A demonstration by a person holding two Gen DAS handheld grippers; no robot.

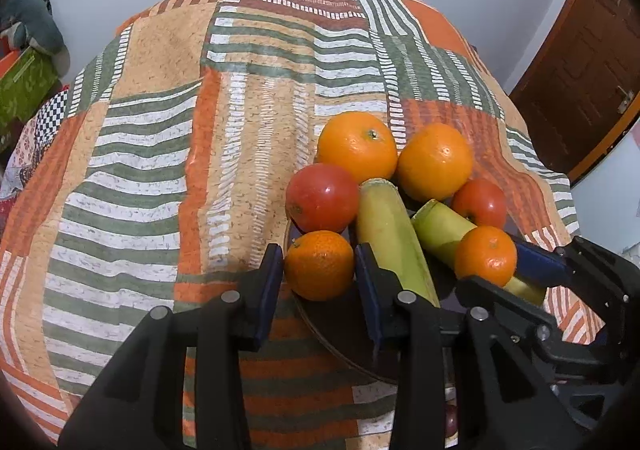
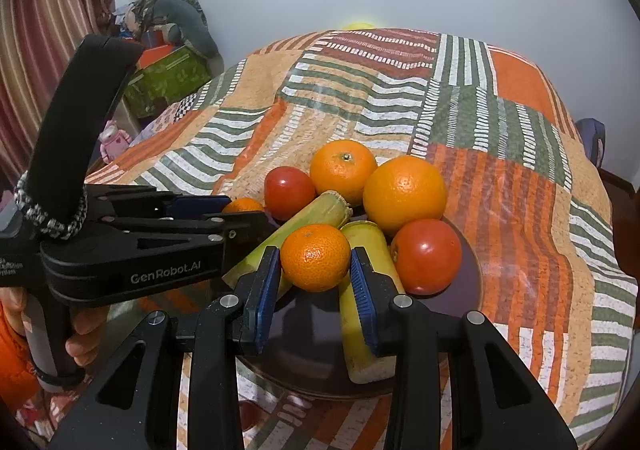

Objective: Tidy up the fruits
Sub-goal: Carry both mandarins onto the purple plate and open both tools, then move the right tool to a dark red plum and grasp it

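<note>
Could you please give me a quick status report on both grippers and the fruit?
Left gripper shut on a mandarin. Right gripper shut on another mandarin. Both over the plate; oranges, tomatoes, bananas crowd close.

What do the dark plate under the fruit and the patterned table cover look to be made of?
The plate looks like glazed ceramic or dark glass: a smooth, glossy purplish-brown face that mirrors the gripper, with a thin paler rim; which of the two I cannot tell. The table cover reads as printed cloth, though a shiny glare over it hints at a clear plastic or glass sheet on top.
</note>
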